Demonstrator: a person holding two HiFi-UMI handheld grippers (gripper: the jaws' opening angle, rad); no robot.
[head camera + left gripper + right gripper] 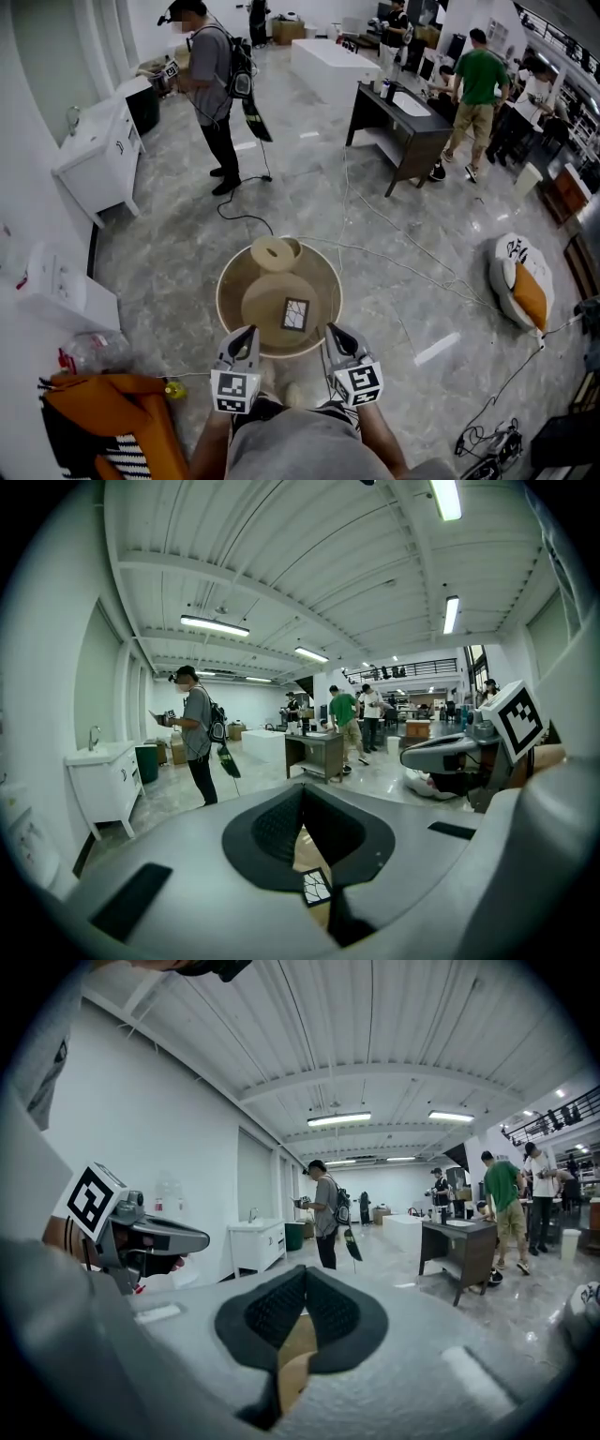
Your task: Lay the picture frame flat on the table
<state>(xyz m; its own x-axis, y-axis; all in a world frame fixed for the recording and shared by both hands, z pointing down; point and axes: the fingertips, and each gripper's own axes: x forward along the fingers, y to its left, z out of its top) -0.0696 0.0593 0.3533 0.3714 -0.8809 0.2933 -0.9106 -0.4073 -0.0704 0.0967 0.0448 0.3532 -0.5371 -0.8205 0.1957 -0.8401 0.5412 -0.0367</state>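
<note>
A small dark picture frame (pixel 295 314) lies flat on the inner disc of a round wooden table (pixel 230 281). A corner of the frame (pixel 317 886) shows below the jaws in the left gripper view. My left gripper (pixel 248 333) hovers at the table's near edge, just left of the frame, jaws together with nothing between them (pixel 302 791). My right gripper (pixel 334 331) is at the near edge to the frame's right, also shut and empty (pixel 304 1274). Neither gripper touches the frame.
A pale round wooden disc (pixel 277 253) rests on the table's far rim. An orange cloth (pixel 112 412) lies at the near left. Cables (pixel 412 253) run over the floor. Beyond stand a person with a backpack (pixel 211 84), a white cabinet (pixel 98 159) and a dark desk (pixel 403 122).
</note>
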